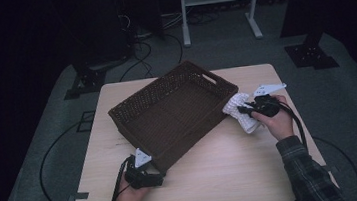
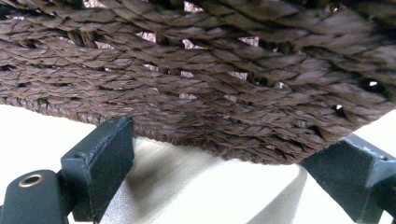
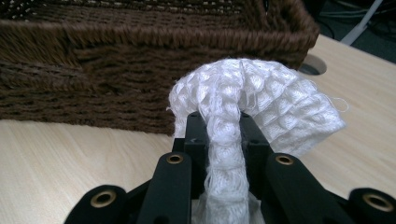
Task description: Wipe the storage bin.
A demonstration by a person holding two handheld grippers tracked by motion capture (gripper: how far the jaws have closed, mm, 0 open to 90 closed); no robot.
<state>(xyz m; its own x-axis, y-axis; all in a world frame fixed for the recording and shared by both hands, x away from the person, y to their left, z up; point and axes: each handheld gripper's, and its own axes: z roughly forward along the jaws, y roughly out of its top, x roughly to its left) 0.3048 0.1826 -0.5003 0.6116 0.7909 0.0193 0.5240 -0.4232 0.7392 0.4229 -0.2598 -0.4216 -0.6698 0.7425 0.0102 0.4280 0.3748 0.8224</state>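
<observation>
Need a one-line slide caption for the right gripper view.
Right tool pinches a white waffle-weave cloth beside the brown wicker basket.

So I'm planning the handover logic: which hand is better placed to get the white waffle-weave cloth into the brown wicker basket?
The right. The right gripper is shut on the white waffle-weave cloth, beside the brown wicker basket wall. The left gripper sits open around the basket's near corner, likely steadying it.

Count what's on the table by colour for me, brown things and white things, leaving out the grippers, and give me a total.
Brown: 1, the dark brown woven wicker basket, standing on the light wooden table.
White: 1, the white waffle-weave cloth, pinched in the right gripper beside the basket.
Total: 2
</observation>
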